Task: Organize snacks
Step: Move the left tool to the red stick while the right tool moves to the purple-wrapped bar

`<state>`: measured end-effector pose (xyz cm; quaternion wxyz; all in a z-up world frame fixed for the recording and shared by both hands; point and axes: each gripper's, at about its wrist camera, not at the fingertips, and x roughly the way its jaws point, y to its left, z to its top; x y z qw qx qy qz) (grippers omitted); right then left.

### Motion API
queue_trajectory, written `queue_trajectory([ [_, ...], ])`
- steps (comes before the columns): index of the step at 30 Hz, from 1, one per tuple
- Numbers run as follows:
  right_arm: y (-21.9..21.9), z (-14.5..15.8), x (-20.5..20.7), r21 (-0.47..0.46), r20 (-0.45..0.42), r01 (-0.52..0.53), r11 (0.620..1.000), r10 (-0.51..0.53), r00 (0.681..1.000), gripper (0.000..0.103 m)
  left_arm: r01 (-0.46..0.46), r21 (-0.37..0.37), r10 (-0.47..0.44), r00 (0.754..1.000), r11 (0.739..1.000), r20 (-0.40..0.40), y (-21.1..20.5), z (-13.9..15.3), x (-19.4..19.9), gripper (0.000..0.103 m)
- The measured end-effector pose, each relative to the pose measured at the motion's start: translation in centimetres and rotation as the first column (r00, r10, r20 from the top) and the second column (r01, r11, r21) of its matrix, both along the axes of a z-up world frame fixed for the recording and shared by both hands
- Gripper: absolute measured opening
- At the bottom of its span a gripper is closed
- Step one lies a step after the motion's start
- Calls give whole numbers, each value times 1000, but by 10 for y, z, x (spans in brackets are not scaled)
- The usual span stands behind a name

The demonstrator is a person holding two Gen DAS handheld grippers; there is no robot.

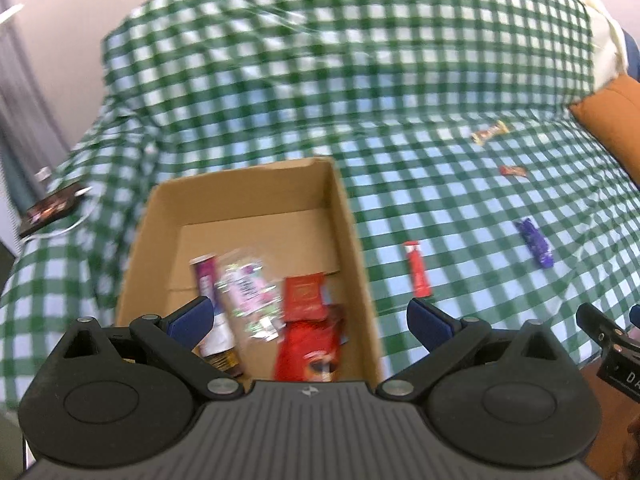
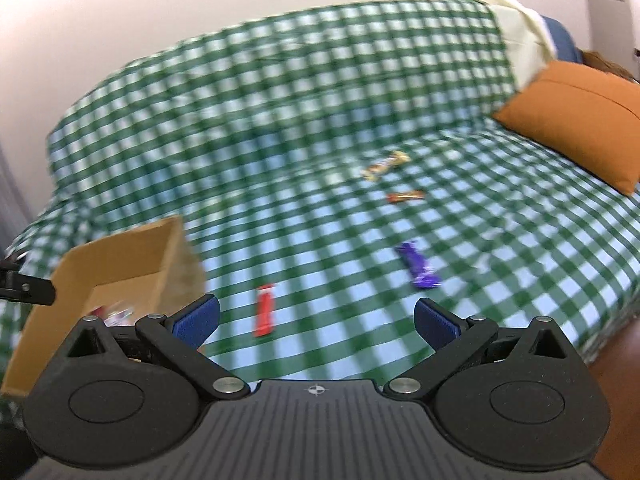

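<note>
A sofa (image 1: 360, 80) draped in a green-and-white checked cloth (image 2: 280, 92) fills both views, its backrest against a plain pale wall (image 2: 120, 8). An orange cushion (image 2: 576, 116) leans at the right end, with a cream cloth (image 2: 520, 32) above it. Grey curtain folds (image 1: 16, 92) hang at far left. Soft, even light.

Home living room: checked-covered sofa (image 2: 280, 100), orange cushion (image 2: 580, 116).

Cardboard box (image 1: 344, 216) holding snacks, left gripper (image 1: 308, 322) jaws apart
</note>
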<state>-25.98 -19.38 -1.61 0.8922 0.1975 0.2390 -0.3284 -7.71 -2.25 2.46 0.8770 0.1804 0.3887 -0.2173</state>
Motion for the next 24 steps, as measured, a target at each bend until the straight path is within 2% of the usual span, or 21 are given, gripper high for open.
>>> queue_trajectory([
  [5,-52,-26,8,18,-11,65,998,-65,998,103,49,25,-48,997,998,-56,-60,-18,26,103],
  [9,-98,-51,19,30,-35,90,995,-89,995,103,94,55,-88,991,994,-98,-113,-48,47,103],
  [15,-154,-97,54,47,-98,97,994,-92,991,103,148,121,-117,966,982,-232,-188,-126,84,103],
  [19,-183,-126,89,51,-138,73,996,-65,988,103,139,161,-90,956,977,-278,-214,-175,104,103],
  [24,-209,-159,126,38,-180,57,998,-49,982,103,122,213,-51,949,969,-311,-222,-219,126,103],
])
